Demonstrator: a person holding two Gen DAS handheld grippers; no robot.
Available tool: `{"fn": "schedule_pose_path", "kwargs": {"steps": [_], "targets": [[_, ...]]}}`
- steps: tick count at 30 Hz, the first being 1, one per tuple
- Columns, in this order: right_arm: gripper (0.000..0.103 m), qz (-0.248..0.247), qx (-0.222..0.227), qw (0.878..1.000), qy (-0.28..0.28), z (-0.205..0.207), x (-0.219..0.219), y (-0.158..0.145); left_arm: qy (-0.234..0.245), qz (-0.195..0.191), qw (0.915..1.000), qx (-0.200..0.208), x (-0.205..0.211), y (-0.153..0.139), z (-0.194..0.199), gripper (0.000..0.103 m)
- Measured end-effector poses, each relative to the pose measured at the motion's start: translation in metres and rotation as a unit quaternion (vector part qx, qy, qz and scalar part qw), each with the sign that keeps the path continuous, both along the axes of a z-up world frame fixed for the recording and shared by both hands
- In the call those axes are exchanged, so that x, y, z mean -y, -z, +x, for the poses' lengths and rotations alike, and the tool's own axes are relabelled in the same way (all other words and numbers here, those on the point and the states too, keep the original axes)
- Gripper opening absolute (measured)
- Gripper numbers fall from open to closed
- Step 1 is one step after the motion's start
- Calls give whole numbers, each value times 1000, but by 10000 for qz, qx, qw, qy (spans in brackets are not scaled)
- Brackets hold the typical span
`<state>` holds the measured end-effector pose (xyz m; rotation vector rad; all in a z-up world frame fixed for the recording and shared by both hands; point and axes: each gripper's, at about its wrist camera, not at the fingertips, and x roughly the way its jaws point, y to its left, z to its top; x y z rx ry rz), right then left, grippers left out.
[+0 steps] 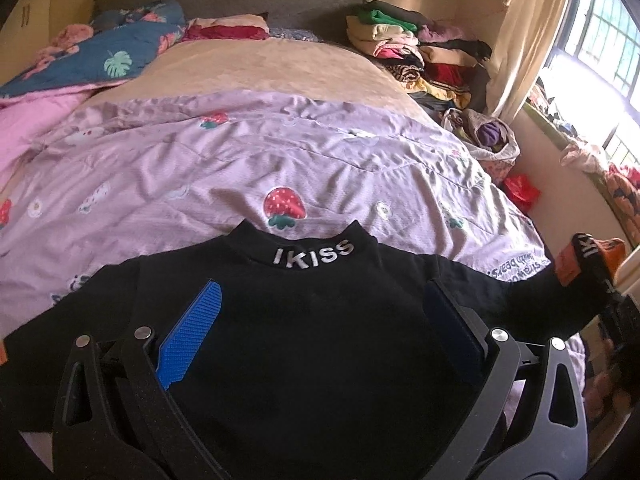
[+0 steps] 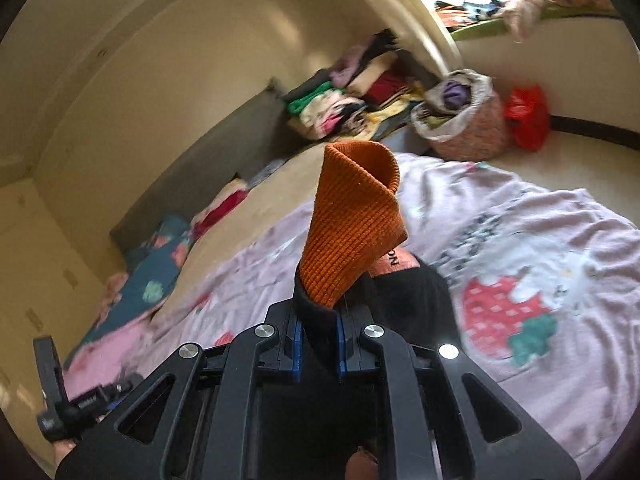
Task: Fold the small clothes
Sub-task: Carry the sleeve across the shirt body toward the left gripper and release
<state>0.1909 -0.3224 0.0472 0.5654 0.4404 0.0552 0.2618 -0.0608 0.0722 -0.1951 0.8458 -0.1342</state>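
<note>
Already aloft, the right gripper (image 2: 318, 344) stands pinched tight on the black sleeve end of a small "IKISS" mock-neck top (image 1: 304, 320), its orange ribbed cuff (image 2: 352, 224) flopping free above the blue pads. Nearer the body of the garment, the left gripper (image 1: 316, 320) has its jaws spread wide over the chest and clamps nothing. The top lies face-up at the near edge of a lilac strawberry-print quilt (image 1: 248, 152), one sleeve drawn out sideways. A narrow bite on the stretchy knit could slip, letting the sleeve drop crooked; with nothing pinning the body, a hard pull might drag the whole top askew. Beyond, a stack of folded clothes (image 1: 404, 48) crowds the headboard.
</note>
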Motion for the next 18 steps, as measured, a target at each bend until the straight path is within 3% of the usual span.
{"fn": "schedule_pose_path", "kwargs": {"steps": [18], "targets": [[11, -769, -36, 9898, -1199, 12, -141, -6, -98, -914, 9957, -79, -66, -2, -27, 94]]}}
